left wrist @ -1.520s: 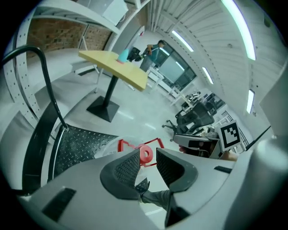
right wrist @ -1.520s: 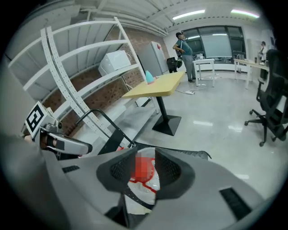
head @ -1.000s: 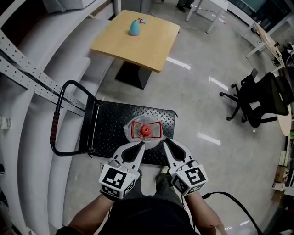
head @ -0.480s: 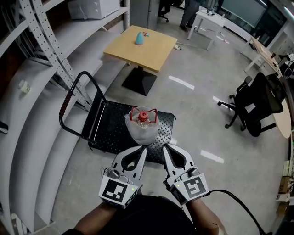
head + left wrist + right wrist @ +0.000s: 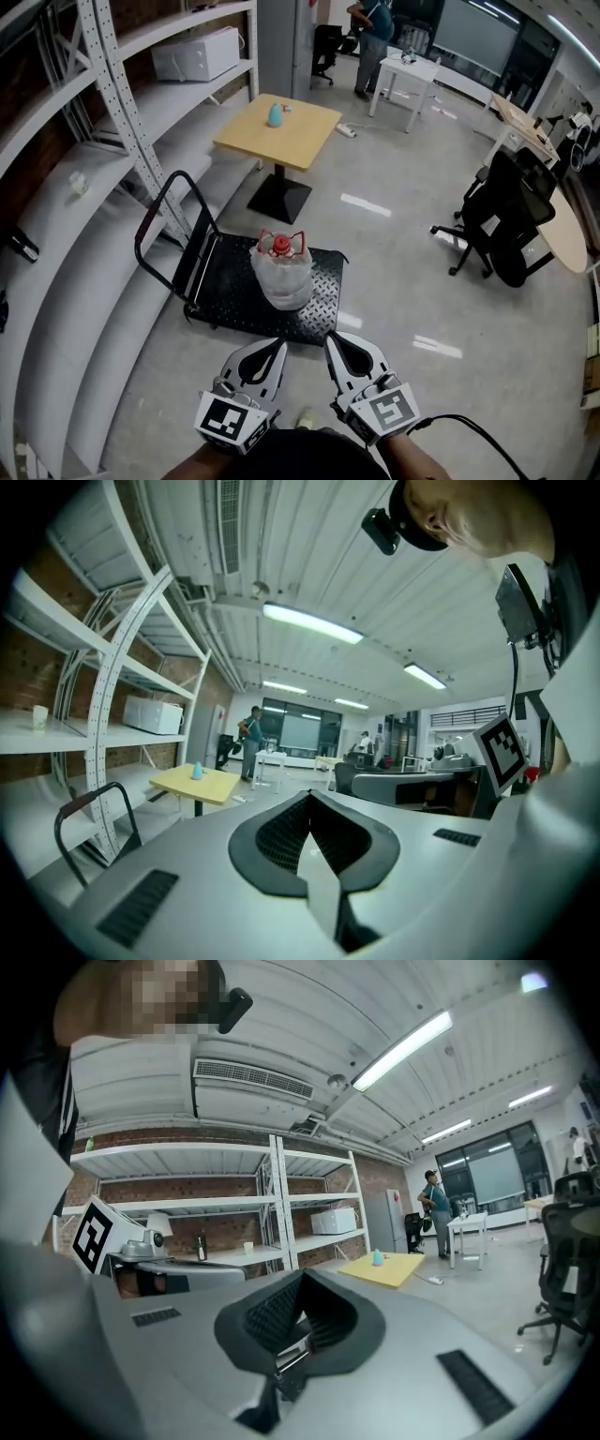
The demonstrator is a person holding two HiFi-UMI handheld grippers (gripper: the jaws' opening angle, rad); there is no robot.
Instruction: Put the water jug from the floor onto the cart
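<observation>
The clear water jug [image 5: 282, 271] with a red cap and red handle stands upright on the black flat cart [image 5: 314, 309], near its middle. Both grippers are held close to my body at the bottom of the head view, well back from the cart. My left gripper [image 5: 279, 340] is shut with nothing in it, and my right gripper [image 5: 329, 336] is shut and empty as well. In the left gripper view the left gripper [image 5: 307, 797] points out level over the room; the right gripper [image 5: 302, 1277] does the same in its own view. The jug is not visible in either gripper view.
The cart's black push handle [image 5: 156, 221] rises at its left, beside grey metal shelving [image 5: 112, 103]. A wooden table [image 5: 278, 130] with a small teal object stands beyond the cart. A black office chair [image 5: 502, 217] is at the right. A person [image 5: 376, 23] stands far back.
Both grippers have drawn back and up from the jug, which stays standing on the cart. The right gripper's jaws have closed. The head view has lifted and now takes in more of the room.
</observation>
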